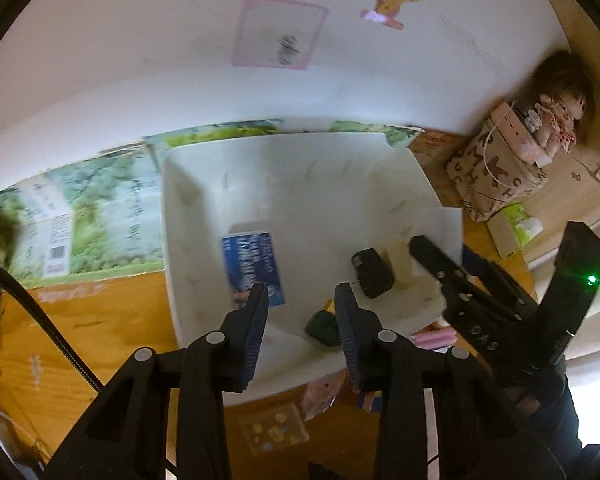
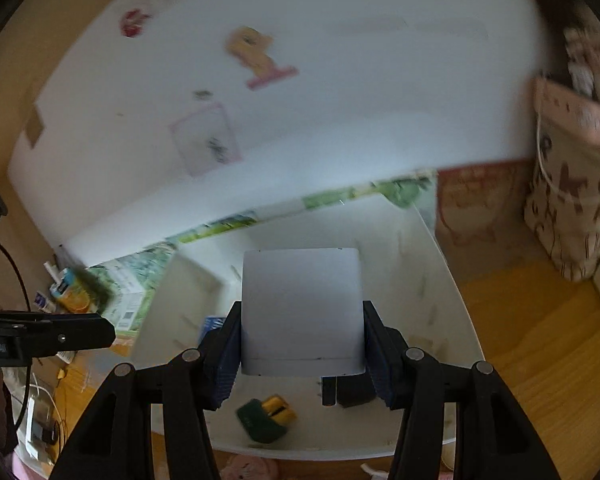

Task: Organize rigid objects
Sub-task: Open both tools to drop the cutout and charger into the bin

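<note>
A white plastic bin point(image 1: 168, 220) stands on the wooden table and holds a blue packet point(image 1: 252, 268), a black plug adapter point(image 1: 372, 274) and a green-and-yellow object point(image 1: 322, 326). My left gripper point(image 1: 300, 292) hangs over the bin's near side, its jaws a narrow gap apart with nothing between them. My right gripper point(image 2: 302, 320) is shut on a flat white box point(image 2: 300, 280), held above the bin point(image 2: 460, 320). Below it lie the green-and-yellow object point(image 2: 266, 418) and the adapter point(image 2: 348, 392). The right gripper point(image 1: 500, 240) also shows at the bin's right edge.
A green printed carton point(image 1: 100, 216) lies behind and left of the bin. A lettered fabric bag point(image 1: 496, 176) with a doll point(image 1: 556, 120) stands at the right, a green tissue box point(image 1: 516, 224) beside it. A clear case point(image 1: 272, 432) sits near the table's front. A white wall rises behind.
</note>
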`<state>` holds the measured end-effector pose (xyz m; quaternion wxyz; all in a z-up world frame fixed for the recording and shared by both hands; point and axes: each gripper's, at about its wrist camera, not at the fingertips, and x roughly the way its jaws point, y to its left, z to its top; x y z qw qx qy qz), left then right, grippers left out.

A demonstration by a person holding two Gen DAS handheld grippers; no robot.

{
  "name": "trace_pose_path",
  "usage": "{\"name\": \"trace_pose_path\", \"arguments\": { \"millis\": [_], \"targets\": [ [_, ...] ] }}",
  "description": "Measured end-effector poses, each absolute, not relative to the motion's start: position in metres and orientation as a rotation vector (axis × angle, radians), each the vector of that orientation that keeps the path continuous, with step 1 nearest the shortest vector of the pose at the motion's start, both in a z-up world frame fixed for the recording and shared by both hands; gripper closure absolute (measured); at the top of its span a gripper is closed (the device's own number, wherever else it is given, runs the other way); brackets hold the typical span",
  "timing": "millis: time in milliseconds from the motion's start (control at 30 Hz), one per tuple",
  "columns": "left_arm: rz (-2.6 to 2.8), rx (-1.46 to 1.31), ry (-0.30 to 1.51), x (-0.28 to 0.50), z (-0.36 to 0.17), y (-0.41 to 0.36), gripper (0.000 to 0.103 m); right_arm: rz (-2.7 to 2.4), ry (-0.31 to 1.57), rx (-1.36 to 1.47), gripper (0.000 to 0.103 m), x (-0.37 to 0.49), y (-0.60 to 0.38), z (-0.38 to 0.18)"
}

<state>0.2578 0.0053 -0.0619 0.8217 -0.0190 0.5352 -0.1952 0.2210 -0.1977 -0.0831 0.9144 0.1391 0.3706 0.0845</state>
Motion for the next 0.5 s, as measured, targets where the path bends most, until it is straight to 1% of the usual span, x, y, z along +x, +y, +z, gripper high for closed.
{"name": "trace_pose_path", "arguments": {
  "millis": [167, 333, 367, 400, 500],
  "targets": [
    [-0.445, -0.027, 1.157, 0.263, -0.077, -0.005, 0.066, 0.159, 0.822, 0.312, 0.048, 0.231, -0.203, -0.105],
    [-0.465, -0.047, 1.135, 0.265, -0.082, -0.002, 0.066, 0.164, 0.866, 0.316, 0.048, 0.238, -0.200, -0.121],
    [-0.468, -0.048, 1.128, 0.265, -0.081, -0.001, 0.066, 0.164, 0.876, 0.319, 0.047, 0.240, -0.200, -0.124],
    [-0.464, -0.045, 1.127, 0.265, -0.081, 0.000, 0.066, 0.165, 0.883, 0.324, 0.044, 0.240, -0.200, -0.126],
    [-0.458, -0.060, 1.119, 0.264, -0.080, 0.003, 0.066, 0.162, 0.872, 0.355, 0.042, 0.240, -0.201, -0.127]
  ]
}}
